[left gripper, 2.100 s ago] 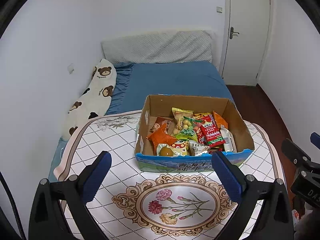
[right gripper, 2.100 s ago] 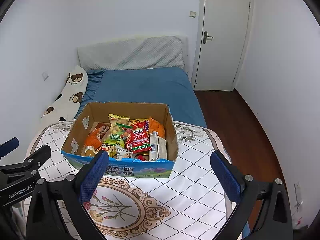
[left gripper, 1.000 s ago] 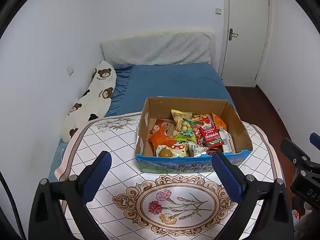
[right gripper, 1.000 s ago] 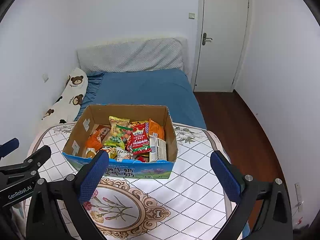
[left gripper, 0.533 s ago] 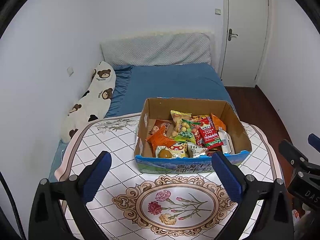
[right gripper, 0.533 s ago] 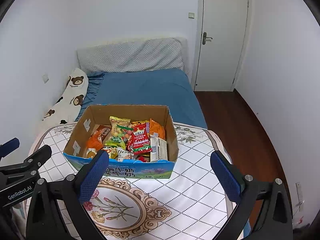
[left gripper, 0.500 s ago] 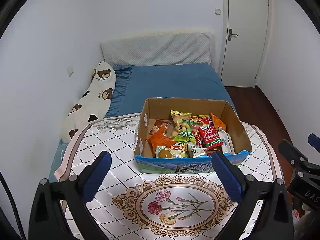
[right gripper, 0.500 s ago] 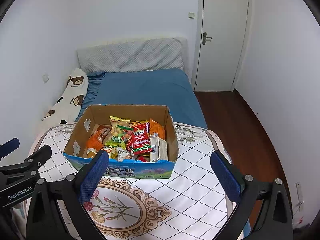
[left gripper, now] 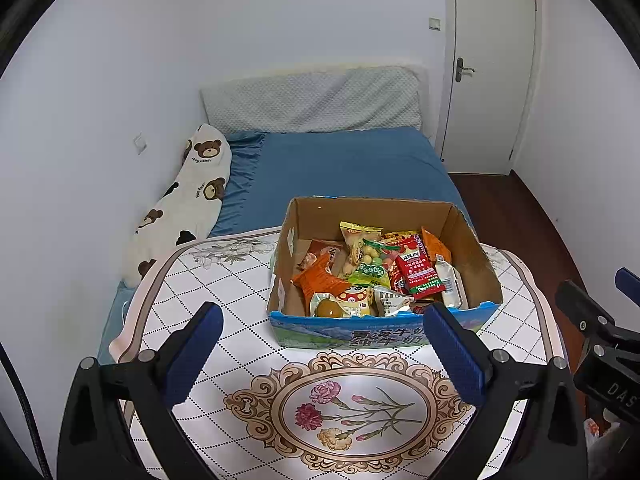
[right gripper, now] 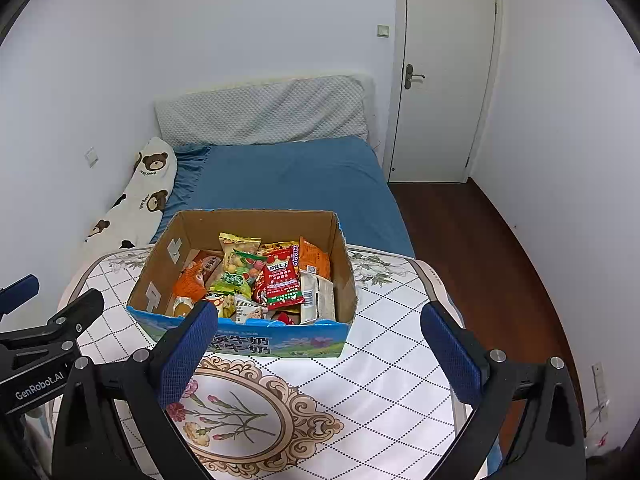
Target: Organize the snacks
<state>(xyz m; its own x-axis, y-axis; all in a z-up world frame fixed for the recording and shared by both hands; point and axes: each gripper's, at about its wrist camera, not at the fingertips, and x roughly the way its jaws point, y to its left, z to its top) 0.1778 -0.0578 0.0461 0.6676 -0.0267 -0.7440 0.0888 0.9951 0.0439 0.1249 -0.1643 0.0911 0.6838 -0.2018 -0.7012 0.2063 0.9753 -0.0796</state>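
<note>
Both tongs hover spread wide and empty above the counter (left gripper: 224, 288) with its white diamond-patterned floral cloth. The left tongs (left gripper: 322, 354) and right tongs (right gripper: 320, 354) both face an open brown cardboard box with a blue printed front (right gripper: 276, 342), just ahead of their tips, heaped with colourful snack packets (left gripper: 376, 276). A blue bed (right gripper: 292, 176) lies beyond.

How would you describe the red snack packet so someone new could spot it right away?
Find the cardboard box on the patterned tablecloth. The red packet lies on top of the pile, right of centre. It alone is bright red with a green strip at the bottom.
</note>
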